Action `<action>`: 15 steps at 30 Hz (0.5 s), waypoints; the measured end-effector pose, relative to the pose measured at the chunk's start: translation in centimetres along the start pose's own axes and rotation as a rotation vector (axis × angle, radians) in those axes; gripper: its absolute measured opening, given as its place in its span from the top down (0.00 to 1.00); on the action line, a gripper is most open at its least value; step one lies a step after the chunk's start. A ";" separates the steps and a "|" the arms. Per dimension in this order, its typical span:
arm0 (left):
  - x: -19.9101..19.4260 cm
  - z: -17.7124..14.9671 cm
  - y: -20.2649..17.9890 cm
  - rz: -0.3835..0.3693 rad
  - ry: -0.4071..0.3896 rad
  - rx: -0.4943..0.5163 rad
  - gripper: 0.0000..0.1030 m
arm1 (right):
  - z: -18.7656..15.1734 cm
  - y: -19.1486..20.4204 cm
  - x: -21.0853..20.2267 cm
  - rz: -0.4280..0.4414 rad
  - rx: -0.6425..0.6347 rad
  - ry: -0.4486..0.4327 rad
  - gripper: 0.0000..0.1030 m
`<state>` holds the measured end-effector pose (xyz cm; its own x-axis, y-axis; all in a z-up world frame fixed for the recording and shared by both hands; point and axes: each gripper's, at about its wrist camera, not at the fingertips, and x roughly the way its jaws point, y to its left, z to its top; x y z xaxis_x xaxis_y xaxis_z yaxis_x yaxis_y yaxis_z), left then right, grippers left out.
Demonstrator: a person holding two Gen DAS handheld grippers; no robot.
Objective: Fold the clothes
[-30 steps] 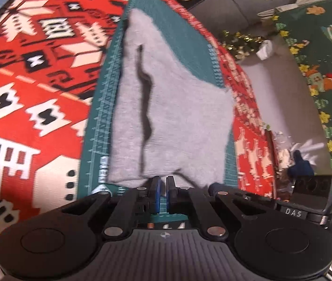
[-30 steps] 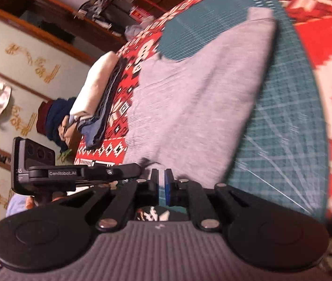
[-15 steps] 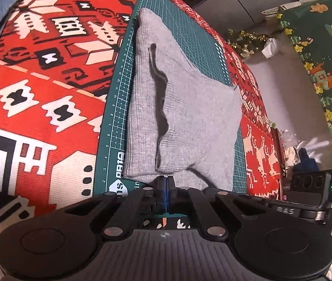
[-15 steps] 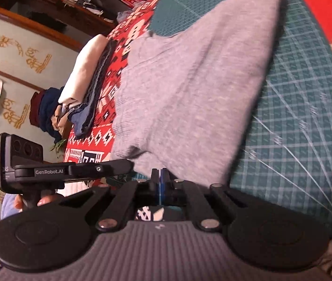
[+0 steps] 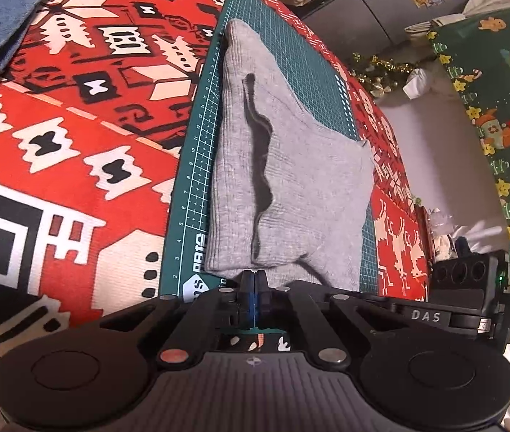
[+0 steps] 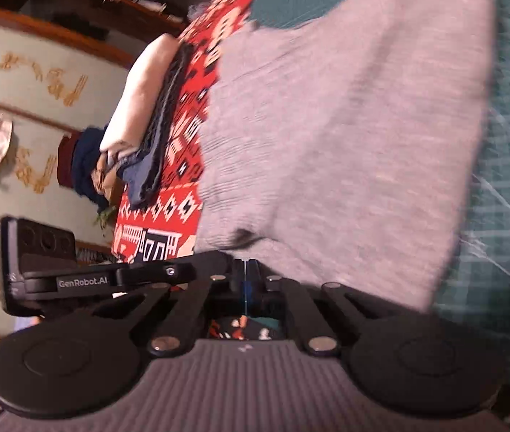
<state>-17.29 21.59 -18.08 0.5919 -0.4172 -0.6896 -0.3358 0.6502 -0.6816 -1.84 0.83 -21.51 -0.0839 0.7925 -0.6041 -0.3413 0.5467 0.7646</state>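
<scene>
Both tongs are pinched right down at the near hem of the grey knit garment [image 5: 291,180]. The left tongs [image 5: 254,280] are closed with the blue pads together at the hem's left end; whether they've actually caught cloth I can't tell, the edge sits right at the tips. The right tongs [image 6: 245,277] have just been closing and now read shut, at the near edge of the same garment, where there's a little dark pucker right in front of the tips. That view is blurry, so a real bite on the fabric is a guess there too.

The garment lies on the green cutting mat [image 5: 197,194], which sits on a table under a red patterned cloth [image 5: 75,115]. Its long axis runs away from the tongs, wide end near, narrowing to the far end, hugging the mat's ruled left edge in the left view. A loose fold runs lengthwise down it.

If the step is lifting the near hem to fold it over to the far end, I'd say: make sure both tongs have all layers, lift level together, keep the hem taut between them, and lay it down square to that ruled edge. A stack of folded clothes [image 6: 139,115] sits off to the side.
</scene>
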 end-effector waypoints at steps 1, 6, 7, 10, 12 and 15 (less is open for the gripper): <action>0.0 0.0 0.0 -0.001 0.001 0.001 0.98 | -0.2 -0.4 -0.6 -0.003 0.016 -0.009 1.00; -0.2 -0.1 -0.7 0.004 0.001 0.034 0.98 | -1.1 -1.8 -3.4 -0.026 0.066 -0.043 0.94; -0.3 -0.1 -1.1 0.001 -0.003 0.044 0.98 | -1.2 -1.8 -4.0 -0.021 0.061 -0.055 0.93; -0.9 -0.1 -2.4 -0.024 -0.021 0.080 0.98 | -1.2 -1.4 -5.9 -0.009 0.040 -0.103 0.93; -1.1 0.2 -3.5 -0.045 -0.032 0.108 0.98 | -0.7 -1.3 -7.2 -0.012 0.026 -0.149 0.93; -0.8 0.9 -5.4 -0.064 -0.047 0.164 0.98 | 0.8 -1.8 -9.2 -0.064 0.012 -0.231 0.93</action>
<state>-15.27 18.92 -13.64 0.6429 -0.4335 -0.6315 -0.1744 0.7200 -0.6717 0.29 -7.23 -17.15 0.1547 0.7959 -0.5853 -0.3282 0.6002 0.7294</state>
